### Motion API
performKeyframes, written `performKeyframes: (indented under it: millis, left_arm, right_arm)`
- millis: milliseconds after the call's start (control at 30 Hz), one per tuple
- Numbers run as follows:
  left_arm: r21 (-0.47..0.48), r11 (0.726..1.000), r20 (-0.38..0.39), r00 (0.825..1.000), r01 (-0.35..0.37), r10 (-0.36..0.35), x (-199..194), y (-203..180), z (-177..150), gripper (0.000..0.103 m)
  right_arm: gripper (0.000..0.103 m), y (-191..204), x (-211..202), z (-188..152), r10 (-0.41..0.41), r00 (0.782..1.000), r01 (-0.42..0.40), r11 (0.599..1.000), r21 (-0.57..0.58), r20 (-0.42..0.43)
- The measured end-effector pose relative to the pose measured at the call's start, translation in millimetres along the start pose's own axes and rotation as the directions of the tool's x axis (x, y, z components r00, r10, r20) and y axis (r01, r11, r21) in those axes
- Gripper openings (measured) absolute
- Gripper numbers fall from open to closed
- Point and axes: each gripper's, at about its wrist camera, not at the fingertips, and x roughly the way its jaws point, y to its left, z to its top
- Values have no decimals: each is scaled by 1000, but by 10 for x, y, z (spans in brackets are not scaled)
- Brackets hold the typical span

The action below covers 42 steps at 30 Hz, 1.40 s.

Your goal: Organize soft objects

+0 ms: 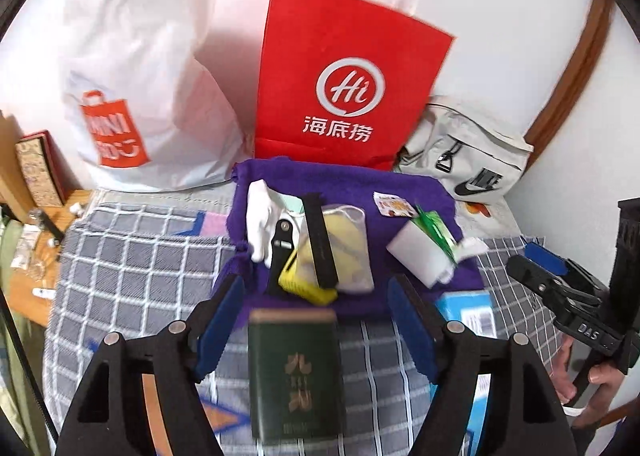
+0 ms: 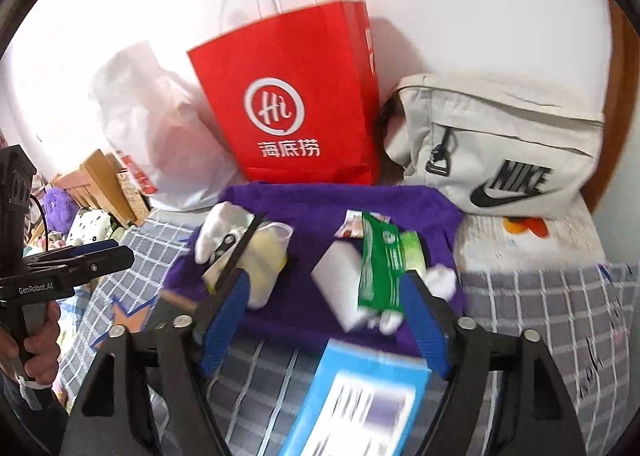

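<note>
A: Left tongs [image 1: 316,320] spread wide, gripping nothing, a dark green booklet with gold lettering [image 1: 296,376] lying between their blue pads on the grey checked bedspread [image 1: 132,256].

B: Right tongs [image 2: 328,316] wide too, empty, hanging over a blue and white flat box [image 2: 360,400], which looks blurred.

A: The soft things sit just beyond on a purple knitted cloth [image 1: 340,184]: white glove [image 1: 260,216] on the left, a clear pouch with yellow contents [image 1: 344,248] under a black strap [image 1: 318,240].

B: Right half has a white rectangular block [image 2: 340,280] and a green foil sachet [image 2: 380,264] touching it. At the far wall: red paper bag [image 2: 296,96], white plastic bag [image 1: 136,68], cream Nike bag [image 2: 500,144].
</note>
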Motion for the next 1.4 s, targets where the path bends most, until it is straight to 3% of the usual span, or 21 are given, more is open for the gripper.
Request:
performKeyframes:
  millis: [200,467,633,700,833,1067,1400]
  left_arm:
    - [24,999,56,998,-42,41,-564,-197,-345,78]
    - [44,996,140,988,-76,69,-1226,-496,-859,78]
    - [60,993,168,982,-102,91,-1468,-616,-1110,79]
    - [54,992,192,976,-114,101,-1585,-635,-1229,87]
    - [51,992,220,971,-112,98,-1738,-664,-1387,99]
    - [36,991,216,969,-132,121,-1827,-699,-1617,101]
    - [48,987,220,966,-153,139,-1905,-783,-1762,101]
  right_arm:
    - [85,119,-664,-337,-1,1000,1,999,36,8]
    - [85,319,-1229,-745,-8,1000,9,1000,29,-3]
    - [90,444,-1578,-975,-68,995,69,998,-9,71]
    - [97,472,-1720,-1086,-79,992,80,997,-7,103]
    - [101,501,-1915,-1249,-109,984,108,994,13,137]
    - [103,494,-2096,-1475,-178,974,175,984,31,142]
    - [103,427,-2202,-1644,-179,974,173,983,54,139]
